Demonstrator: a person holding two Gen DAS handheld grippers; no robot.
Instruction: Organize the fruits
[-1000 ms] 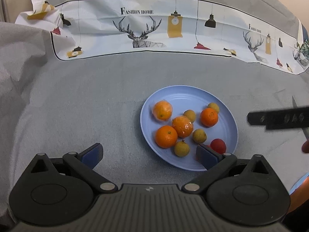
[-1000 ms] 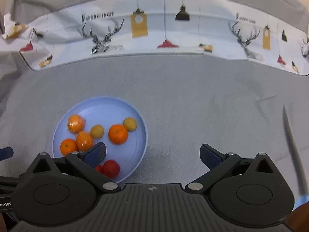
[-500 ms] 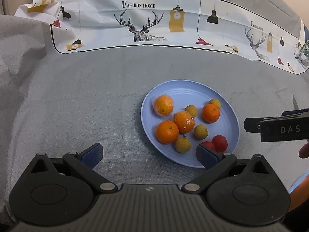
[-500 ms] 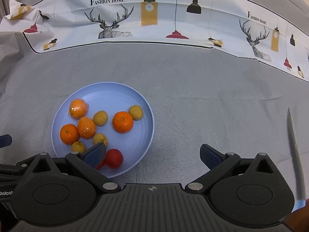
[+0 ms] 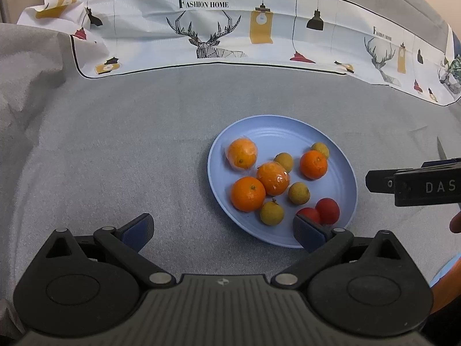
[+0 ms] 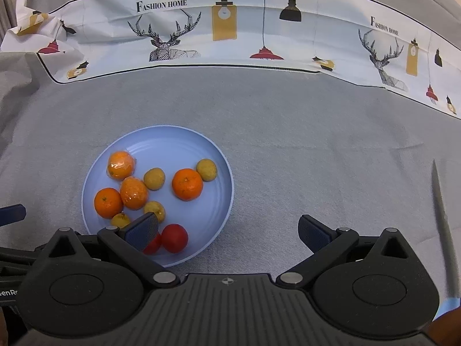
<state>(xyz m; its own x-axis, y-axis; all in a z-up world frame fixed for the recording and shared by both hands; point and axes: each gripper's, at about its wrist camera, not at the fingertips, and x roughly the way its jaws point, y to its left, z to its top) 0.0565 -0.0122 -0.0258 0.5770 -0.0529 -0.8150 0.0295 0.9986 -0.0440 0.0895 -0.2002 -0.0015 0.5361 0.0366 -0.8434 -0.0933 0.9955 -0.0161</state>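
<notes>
A light blue plate (image 5: pixel 276 128) (image 6: pixel 173 139) lies on the grey cloth and holds several oranges, such as one at the front left (image 5: pixel 247 193) (image 6: pixel 107 202), two of them in clear wrap, several small yellow fruits (image 5: pixel 299 192) (image 6: pixel 206 169) and two red fruits (image 5: pixel 327 210) (image 6: pixel 174 238). My left gripper (image 5: pixel 222 230) is open and empty, just before the plate's near left edge. My right gripper (image 6: pixel 229 232) is open and empty, at the plate's near right edge, its left finger over the red fruits.
A knife (image 6: pixel 445 230) lies on the cloth at the far right. A white printed cloth (image 5: pixel 230 28) runs along the back. The right gripper's body (image 5: pixel 415 184) shows at the right of the left wrist view. Grey cloth (image 6: pixel 317 132) spreads right of the plate.
Both grippers have drawn back and lifted a little, so the plate sits farther up in both views. Both stay open. The fruits have not moved.
</notes>
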